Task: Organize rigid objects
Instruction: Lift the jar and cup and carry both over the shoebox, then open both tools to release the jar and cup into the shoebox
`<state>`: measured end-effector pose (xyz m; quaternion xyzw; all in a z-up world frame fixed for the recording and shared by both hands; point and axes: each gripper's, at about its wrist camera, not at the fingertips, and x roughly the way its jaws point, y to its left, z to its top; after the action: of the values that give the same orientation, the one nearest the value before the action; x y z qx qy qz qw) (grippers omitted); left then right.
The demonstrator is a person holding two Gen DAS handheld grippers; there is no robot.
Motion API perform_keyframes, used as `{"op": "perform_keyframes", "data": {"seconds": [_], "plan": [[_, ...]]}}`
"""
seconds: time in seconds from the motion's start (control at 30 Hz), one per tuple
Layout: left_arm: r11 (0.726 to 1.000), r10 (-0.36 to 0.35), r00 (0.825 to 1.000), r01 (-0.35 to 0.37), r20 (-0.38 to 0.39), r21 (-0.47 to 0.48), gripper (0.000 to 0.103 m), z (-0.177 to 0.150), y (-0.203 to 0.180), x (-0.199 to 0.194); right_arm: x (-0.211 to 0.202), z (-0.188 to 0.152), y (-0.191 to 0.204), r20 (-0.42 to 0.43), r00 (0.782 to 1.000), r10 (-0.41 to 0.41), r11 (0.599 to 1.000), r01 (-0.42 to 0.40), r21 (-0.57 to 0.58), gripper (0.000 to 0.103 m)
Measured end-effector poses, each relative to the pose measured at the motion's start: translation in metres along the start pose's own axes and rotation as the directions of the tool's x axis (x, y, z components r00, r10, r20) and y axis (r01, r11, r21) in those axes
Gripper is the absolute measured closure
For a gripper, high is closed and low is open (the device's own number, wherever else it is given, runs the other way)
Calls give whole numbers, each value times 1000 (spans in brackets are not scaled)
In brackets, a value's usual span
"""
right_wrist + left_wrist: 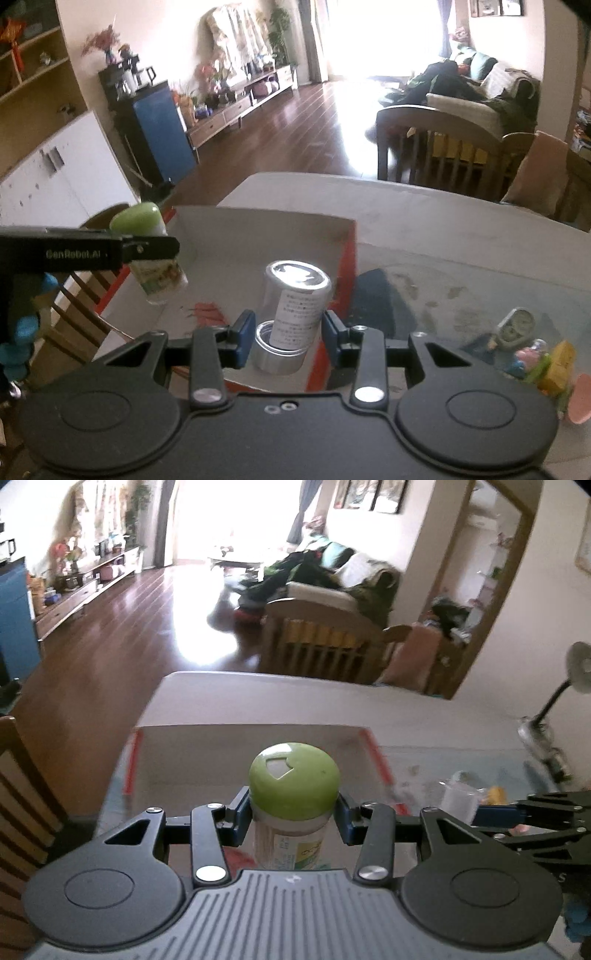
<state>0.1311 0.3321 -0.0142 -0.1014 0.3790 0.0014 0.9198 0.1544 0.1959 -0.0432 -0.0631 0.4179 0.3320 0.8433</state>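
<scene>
Green-capped toothpick jar (293,805) is pinched below its cap by the left gripper (293,812), held above the white box (240,734) at lower centre. Right gripper (288,332) jaws stand spread around a clear cylindrical container (295,306) inside the box. Step judged: placing; next, lower and release.

Green-capped jar (293,805) tilted, aloft; clear cylinder (291,314) — apparently upright — in box (258,225).

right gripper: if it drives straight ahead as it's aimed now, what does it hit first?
Likely the clear silver-capped jar standing between the right gripper fingers in the cardboard box; beyond it the box's far wall. Depth unclear.
</scene>
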Motion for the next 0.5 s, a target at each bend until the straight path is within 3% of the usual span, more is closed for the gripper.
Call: {"op": "perform_keyframes", "data": {"seconds": [0.2, 0.5], "plan": [[996, 91, 994, -89, -60, 29, 59, -4, 34, 23, 38, 0, 23, -61, 998, -30, 1000, 30, -11, 65], [982, 151, 977, -131, -149, 138, 59, -14, 45, 62, 86, -6, 39, -150, 985, -85, 996, 78, -53, 65]]}}
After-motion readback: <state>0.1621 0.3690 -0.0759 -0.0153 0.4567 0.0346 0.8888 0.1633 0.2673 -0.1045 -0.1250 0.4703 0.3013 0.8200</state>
